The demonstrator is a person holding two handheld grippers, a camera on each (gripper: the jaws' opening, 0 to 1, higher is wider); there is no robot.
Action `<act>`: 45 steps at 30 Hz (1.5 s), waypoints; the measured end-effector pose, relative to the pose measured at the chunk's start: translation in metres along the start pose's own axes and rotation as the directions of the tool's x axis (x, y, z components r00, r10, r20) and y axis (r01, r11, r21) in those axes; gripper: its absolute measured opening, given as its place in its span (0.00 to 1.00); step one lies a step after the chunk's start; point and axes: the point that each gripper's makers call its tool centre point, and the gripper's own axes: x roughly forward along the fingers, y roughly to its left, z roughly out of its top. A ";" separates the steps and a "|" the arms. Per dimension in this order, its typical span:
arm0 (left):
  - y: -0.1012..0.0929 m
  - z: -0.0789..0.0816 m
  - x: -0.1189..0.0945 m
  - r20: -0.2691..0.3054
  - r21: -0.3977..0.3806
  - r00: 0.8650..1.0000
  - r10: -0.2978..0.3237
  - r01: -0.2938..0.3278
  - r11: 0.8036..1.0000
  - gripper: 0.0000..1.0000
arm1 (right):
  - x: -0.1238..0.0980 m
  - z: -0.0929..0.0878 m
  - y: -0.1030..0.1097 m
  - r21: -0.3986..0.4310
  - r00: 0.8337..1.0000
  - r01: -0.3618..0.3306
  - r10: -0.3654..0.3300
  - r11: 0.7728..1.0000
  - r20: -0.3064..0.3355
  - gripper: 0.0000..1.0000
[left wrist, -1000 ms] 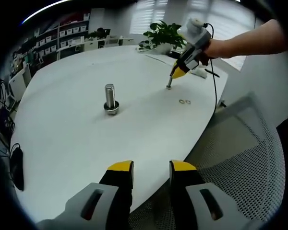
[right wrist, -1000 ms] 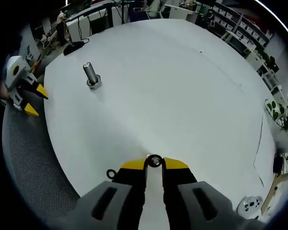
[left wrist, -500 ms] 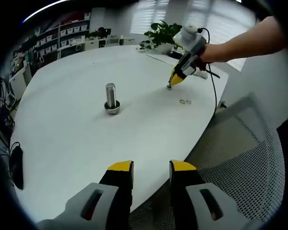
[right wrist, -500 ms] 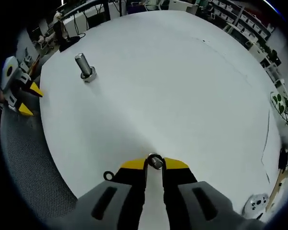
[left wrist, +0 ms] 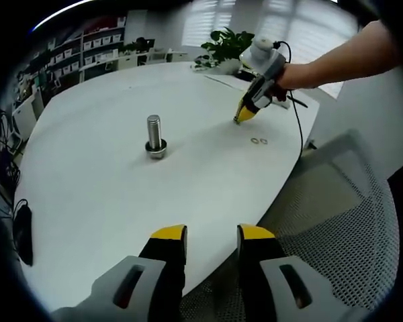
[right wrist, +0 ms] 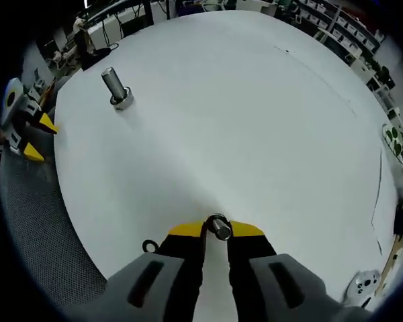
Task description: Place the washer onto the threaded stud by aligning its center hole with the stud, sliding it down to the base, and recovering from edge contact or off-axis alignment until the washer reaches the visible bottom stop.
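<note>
The right gripper [right wrist: 216,231] pinches a small washer [right wrist: 219,227] between its yellow tips, above the white table [right wrist: 255,121]. The threaded stud [left wrist: 154,137] stands straight up, far from the table edges, with bare table all around. The left gripper [left wrist: 211,243] hangs over the near edge, jaws spread and holding nothing.

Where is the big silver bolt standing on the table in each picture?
Left gripper view: the threaded stud stands upright on the white table, left of centre, with the right gripper beyond it to the right.
Right gripper view: it is at upper left, near the table edge.
Shared landmark: the left gripper, close to that edge.
</note>
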 end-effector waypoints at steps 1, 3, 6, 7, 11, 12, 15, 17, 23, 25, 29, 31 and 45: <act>0.000 0.000 0.000 -0.001 0.000 1.000 -0.001 0.001 1.000 0.28 | 0.000 0.000 0.000 0.001 1.000 0.000 0.000 1.000 0.000 0.15; -0.001 0.000 0.000 -0.003 0.002 1.000 -0.002 0.002 1.000 0.28 | 0.001 -0.001 -0.001 -0.001 1.000 0.001 -0.001 1.000 -0.001 0.16; 0.000 -0.001 0.001 -0.005 0.003 1.000 0.000 0.000 1.000 0.28 | 0.000 -0.002 -0.001 0.000 1.000 0.004 -0.004 1.000 -0.003 0.17; 0.000 0.000 0.000 -0.004 0.003 1.000 0.002 -0.002 1.000 0.28 | 0.000 -0.003 -0.001 0.002 1.000 0.004 -0.004 1.000 -0.003 0.17; 0.001 0.000 0.000 -0.002 0.001 1.000 0.005 -0.005 1.000 0.28 | 0.001 -0.004 -0.002 0.004 1.000 0.004 -0.004 1.000 -0.002 0.17; 0.001 0.000 0.000 0.001 0.001 1.000 0.004 -0.004 1.000 0.28 | 0.000 -0.004 -0.001 0.002 1.000 0.006 -0.006 1.000 -0.002 0.17; 0.001 0.000 0.000 0.000 0.000 1.000 0.006 -0.006 1.000 0.28 | -0.001 -0.005 -0.003 0.006 1.000 0.011 -0.011 1.000 0.001 0.18; 0.001 0.001 0.000 0.004 0.001 1.000 0.006 -0.006 1.000 0.28 | -0.002 -0.006 -0.003 0.010 1.000 0.013 -0.013 1.000 -0.001 0.19; 0.001 0.002 0.000 0.009 0.002 1.000 0.009 -0.009 1.000 0.28 | -0.005 -0.017 0.001 0.043 1.000 -0.001 0.001 0.999 -0.015 0.22; 0.001 0.001 0.000 0.005 0.002 1.000 0.009 -0.009 1.000 0.28 | -0.006 -0.020 0.004 0.036 1.000 -0.001 0.001 0.999 -0.017 0.22; 0.001 0.001 0.000 0.008 0.002 1.000 0.009 -0.009 1.000 0.28 | -0.009 -0.025 0.007 0.030 1.000 -0.004 0.005 1.000 -0.018 0.22; 0.000 0.001 0.001 0.004 0.003 1.000 0.005 -0.005 1.000 0.28 | -0.010 -0.026 0.010 0.050 1.000 -0.013 0.014 0.999 -0.009 0.23; -0.002 0.000 0.001 -0.008 0.015 1.000 -0.001 0.001 1.000 0.28 | -0.014 -0.021 0.047 -0.014 0.991 -0.125 0.125 0.992 0.040 0.24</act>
